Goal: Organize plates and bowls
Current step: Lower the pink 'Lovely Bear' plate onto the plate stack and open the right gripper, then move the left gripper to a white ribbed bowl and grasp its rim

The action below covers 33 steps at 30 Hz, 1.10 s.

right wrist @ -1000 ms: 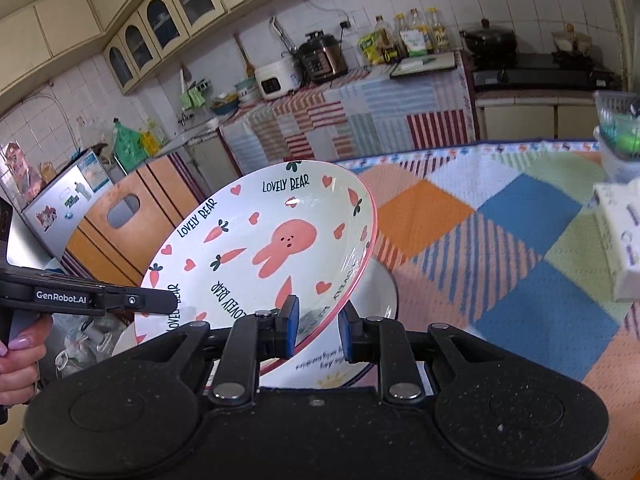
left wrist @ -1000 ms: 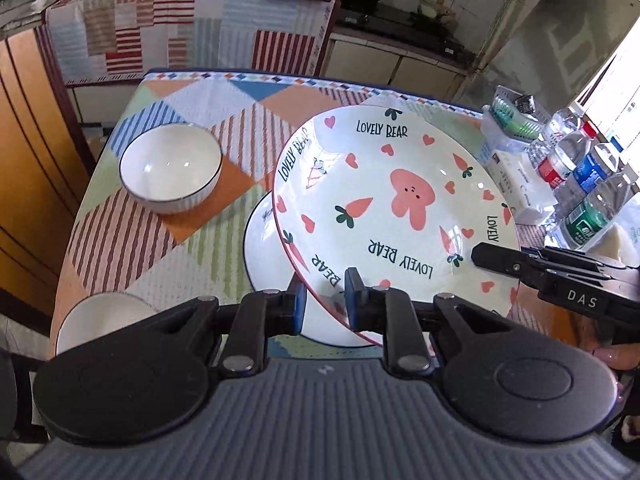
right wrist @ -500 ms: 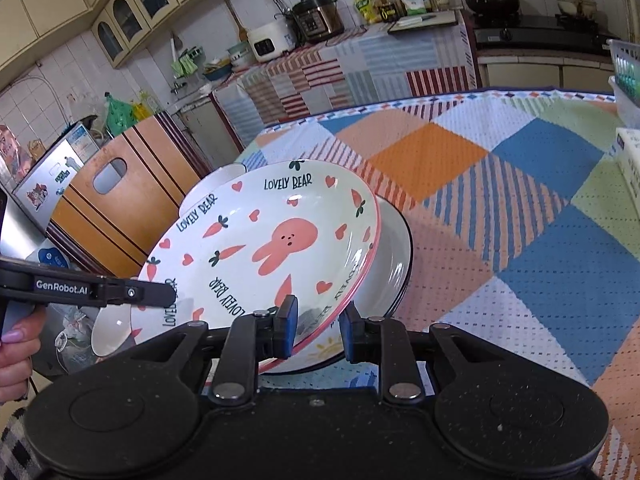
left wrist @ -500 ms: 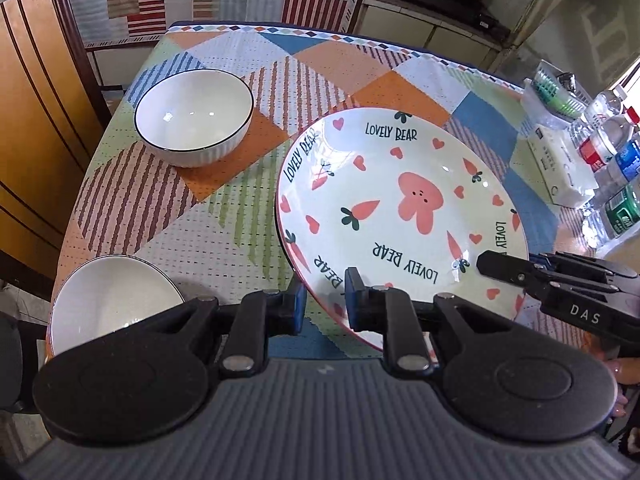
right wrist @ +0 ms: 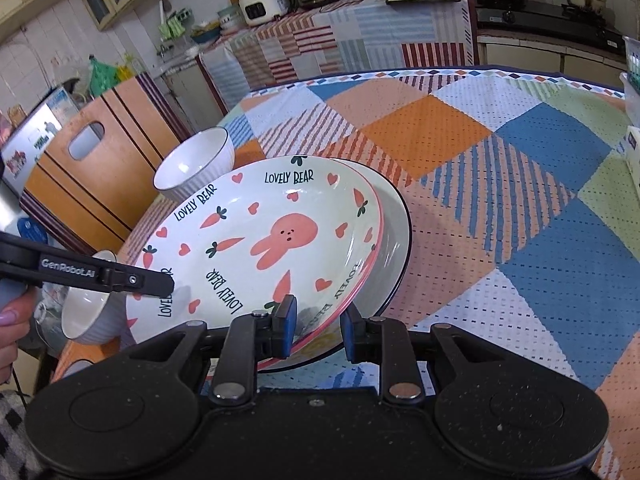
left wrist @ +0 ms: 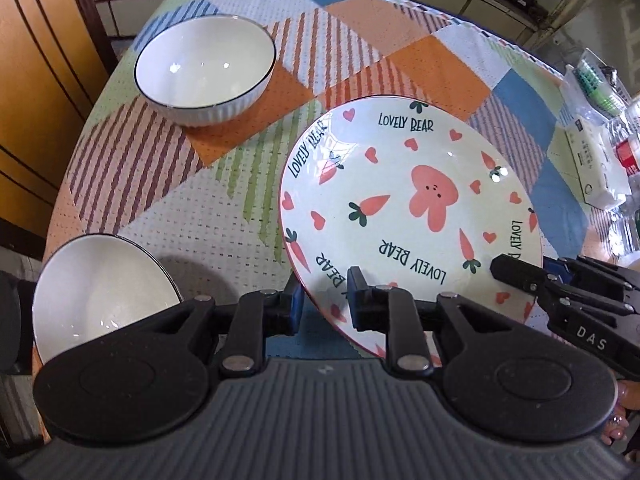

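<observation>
Lowered since a second ago, the bunny plate point(right wrist: 276, 240) now sits nearly flat over the white plate point(right wrist: 394, 248), both grippers point(left wrist: 322, 298) point(right wrist: 316, 322) clamping its near rim to keep it level for stacking.

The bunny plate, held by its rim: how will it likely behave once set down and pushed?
Bunny plate looks glazed and rigid, so probably fragile and slippery between the fingers. Over the white plate, it would likely slide rather than tip.
</observation>
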Available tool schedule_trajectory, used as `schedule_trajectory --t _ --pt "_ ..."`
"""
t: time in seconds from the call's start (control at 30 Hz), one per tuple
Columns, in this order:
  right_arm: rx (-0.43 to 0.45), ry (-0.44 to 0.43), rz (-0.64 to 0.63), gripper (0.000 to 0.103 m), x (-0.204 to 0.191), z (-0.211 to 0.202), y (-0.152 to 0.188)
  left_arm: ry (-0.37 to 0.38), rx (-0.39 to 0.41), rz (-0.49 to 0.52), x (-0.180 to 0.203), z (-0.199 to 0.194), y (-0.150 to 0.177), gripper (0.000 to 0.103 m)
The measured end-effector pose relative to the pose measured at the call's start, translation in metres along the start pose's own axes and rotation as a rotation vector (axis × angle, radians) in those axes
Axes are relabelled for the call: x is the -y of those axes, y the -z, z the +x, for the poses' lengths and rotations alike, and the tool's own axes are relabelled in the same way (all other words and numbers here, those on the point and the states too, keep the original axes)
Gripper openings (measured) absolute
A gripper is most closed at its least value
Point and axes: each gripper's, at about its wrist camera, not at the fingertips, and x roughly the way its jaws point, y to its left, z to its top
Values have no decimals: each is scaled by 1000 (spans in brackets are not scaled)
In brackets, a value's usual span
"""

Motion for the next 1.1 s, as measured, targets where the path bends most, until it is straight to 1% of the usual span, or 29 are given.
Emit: schedule_trajectory --t 0.13,0.27,0.33,0.37,0.47,0.5,0.53,0.57,0.63,0.73,0.8,0.87,0.97,1.1 --pt "-36 35 -17 28 -5 2 -7 -2 0 -18 0 4 -2 22" --pt "-52 109 -70 31 -15 2 -13 -24 12 -12 6 3 -5 22" --pt "-52 173 -138 33 -26 1 -12 -43 10 2 11 6 -5 22" --pt "-54 206 -171 32 -30 0 -10 -53 7 4 12 9 -4 22" --pt "-46 251 -264 32 -41 2 -4 -68 24 4 14 12 -1 22" --pt "-29 251 -290 30 -46 -1 -2 -77 28 8 16 12 -1 23" --pt "-24 230 -296 28 -48 -2 -1 -82 30 12 17 11 0 23" --pt "-27 205 -278 28 -50 -4 -2 -91 32 15 18 9 1 23" --pt "-22 198 -246 28 -52 -8 -1 -99 47 42 22 2 3 22" --pt "7 194 -226 28 -59 -18 -3 -128 89 112 31 -18 7 22" --pt "15 178 -211 28 -62 -26 -4 -156 114 168 37 -33 11 22" --pt "17 182 -220 28 -68 -34 -4 -173 137 216 42 -49 16 22" --pt "27 186 -240 30 -77 -49 -6 -165 156 254 46 -74 23 23" --pt "38 182 -259 33 -89 -71 -5 -145 165 268 45 -102 35 23"
